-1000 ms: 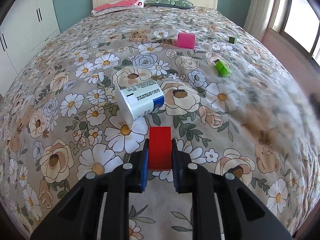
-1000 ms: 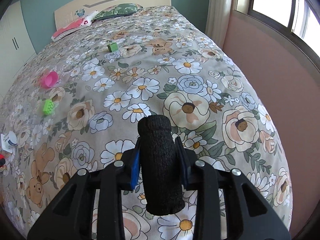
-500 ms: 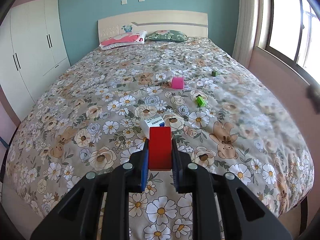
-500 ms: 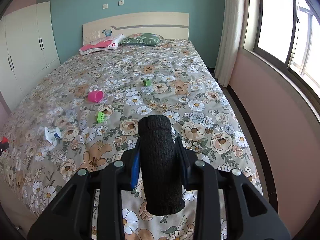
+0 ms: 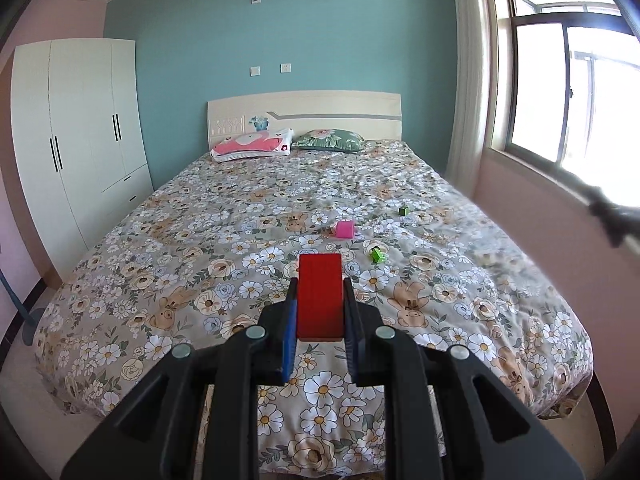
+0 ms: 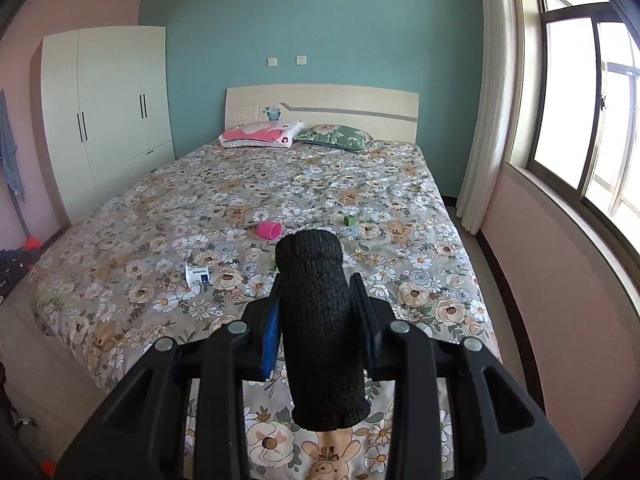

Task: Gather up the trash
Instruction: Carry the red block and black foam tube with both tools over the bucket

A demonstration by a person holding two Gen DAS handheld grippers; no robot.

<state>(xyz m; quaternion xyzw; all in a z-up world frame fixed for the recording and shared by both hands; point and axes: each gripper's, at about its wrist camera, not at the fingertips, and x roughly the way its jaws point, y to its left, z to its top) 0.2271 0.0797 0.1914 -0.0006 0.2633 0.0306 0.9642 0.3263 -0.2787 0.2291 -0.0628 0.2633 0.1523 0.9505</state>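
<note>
My left gripper (image 5: 320, 292) is shut on a red block (image 5: 320, 296), held above the foot of the bed. My right gripper (image 6: 318, 292) is shut on a black fabric-covered cylinder (image 6: 320, 328) that stands up between its pads. On the floral bedspread (image 5: 240, 216) lie a pink cup (image 5: 345, 229), a bright green toy (image 5: 377, 255) and a small dark green cube (image 5: 404, 211). The right wrist view shows the pink cup (image 6: 270, 230) on its side, the green cube (image 6: 350, 220) and a white and blue carton (image 6: 197, 274).
Two pillows (image 5: 256, 146) lie at the headboard. A white wardrobe (image 5: 76, 136) stands along the left wall, a window (image 5: 560, 92) and curtain on the right. Floor shows around the bed's foot. Clothes lie on the floor at far left (image 6: 16, 260).
Both grippers have pulled back and up from the bedspread, each keeping its object. The whole bed and room have come into view, and the carton has slipped behind the red block.
</note>
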